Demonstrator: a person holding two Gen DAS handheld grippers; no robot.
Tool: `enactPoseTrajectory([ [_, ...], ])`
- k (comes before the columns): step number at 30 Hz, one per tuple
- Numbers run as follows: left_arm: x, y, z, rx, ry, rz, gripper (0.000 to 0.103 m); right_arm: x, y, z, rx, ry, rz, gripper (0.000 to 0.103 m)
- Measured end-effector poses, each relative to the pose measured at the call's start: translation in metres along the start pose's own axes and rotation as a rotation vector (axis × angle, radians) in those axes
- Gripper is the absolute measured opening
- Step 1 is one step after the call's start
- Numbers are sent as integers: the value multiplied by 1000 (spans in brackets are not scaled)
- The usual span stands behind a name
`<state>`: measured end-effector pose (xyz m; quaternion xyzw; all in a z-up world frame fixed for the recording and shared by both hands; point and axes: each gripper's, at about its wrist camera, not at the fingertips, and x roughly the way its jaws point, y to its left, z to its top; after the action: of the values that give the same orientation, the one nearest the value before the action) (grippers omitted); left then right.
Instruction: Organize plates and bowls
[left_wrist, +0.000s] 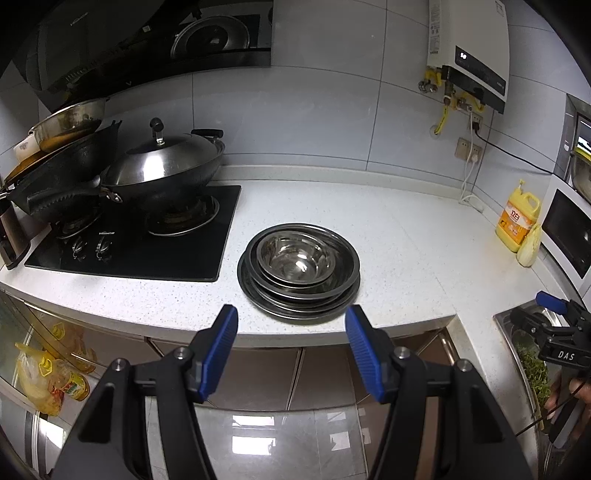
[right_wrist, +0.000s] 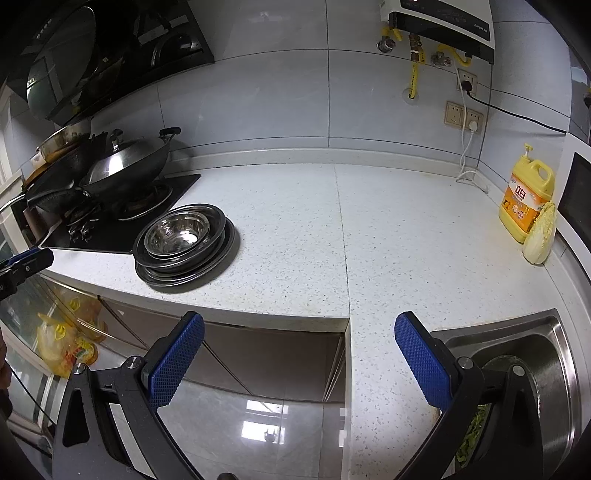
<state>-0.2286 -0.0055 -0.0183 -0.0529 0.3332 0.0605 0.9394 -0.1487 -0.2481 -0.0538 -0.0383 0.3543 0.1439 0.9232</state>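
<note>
My left gripper (left_wrist: 291, 319) and right gripper (right_wrist: 299, 328) share black angular arms, silver screws and ribbed blue pads (right_wrist: 177, 363). At three o'clock in the left view, the right one bears white "DAS" lettering, a thin black cable below.

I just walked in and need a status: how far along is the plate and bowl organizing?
Done: steel bowls sit nested on stacked steel plates on the countertop beside the stove. In hand: nothing; left gripper and right gripper are open, short of the counter. Left: possibly nothing; I see no other loose dishes.
</note>
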Motion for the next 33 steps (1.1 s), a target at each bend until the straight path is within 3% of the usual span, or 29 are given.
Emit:
enactPoseTrajectory([
  [8,5,2,2,-5,5,4,59,4,0,2,-2,0,-2,102],
  [19,10,7,7,-36,14,-46,59,9,3,5,-18,7,-3,102],
  [33,14,7,9,-32,12,-21,59,13,3,6,-33,11,-5,102],
])
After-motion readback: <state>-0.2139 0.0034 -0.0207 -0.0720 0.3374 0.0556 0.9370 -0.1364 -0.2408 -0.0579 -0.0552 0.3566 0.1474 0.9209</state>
